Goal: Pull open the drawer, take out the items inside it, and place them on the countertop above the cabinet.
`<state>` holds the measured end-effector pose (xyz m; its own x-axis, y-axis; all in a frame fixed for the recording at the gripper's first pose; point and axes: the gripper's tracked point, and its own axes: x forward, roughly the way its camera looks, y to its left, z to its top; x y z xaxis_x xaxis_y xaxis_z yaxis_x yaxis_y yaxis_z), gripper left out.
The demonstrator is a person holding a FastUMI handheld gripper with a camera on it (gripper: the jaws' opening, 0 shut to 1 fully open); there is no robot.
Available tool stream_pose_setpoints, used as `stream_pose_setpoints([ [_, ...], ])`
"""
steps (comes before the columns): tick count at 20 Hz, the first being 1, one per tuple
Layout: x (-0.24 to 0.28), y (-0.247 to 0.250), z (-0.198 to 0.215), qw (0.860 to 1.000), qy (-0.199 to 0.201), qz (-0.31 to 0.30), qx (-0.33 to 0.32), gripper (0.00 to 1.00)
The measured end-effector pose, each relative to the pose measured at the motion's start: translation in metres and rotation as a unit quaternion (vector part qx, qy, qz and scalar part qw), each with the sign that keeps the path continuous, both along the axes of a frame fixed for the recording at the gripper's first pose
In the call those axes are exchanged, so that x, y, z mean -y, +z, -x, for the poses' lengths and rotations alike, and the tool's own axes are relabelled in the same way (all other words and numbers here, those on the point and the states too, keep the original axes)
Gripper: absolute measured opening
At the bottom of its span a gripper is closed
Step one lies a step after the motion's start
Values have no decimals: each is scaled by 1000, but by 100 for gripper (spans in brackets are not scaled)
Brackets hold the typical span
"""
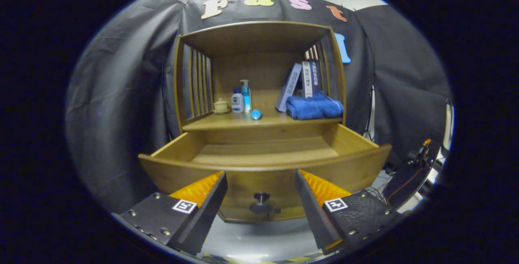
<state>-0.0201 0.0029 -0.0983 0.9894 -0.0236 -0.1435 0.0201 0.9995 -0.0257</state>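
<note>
Wooden cabinet (259, 73); drawer (263, 162) beyond spread gripper (259, 183).

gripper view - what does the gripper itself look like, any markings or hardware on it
The gripper has two wedge-shaped fingers tapering forward, with ribbed inner faces. Each finger mounts on a flat textured plate fastened with small round screws. Each plate carries a square white tag with a black pattern, one on the left plate and one on the right. No cables show on it.
</note>
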Motion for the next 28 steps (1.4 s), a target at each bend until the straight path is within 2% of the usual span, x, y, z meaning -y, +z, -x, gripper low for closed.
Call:
stream_pose_setpoints([
  [2, 9, -25, 9, 1000, -2, -15, -21, 99],
  [5, 30, -54, 30, 998, -31, -34, -44, 99],
  [9, 21, -80, 37, 997, -12, -48, -57, 99],
  [15, 2, -75, 10, 999, 13, -9, -36, 100],
  [20, -3, -60, -27, 1000, 6, 4, 2, 100],
  [23, 2, -62, -57, 1000, -17, 3, 22, 100],
  [28, -12, -61, -63, 999, -5, 32, 41, 98],
])
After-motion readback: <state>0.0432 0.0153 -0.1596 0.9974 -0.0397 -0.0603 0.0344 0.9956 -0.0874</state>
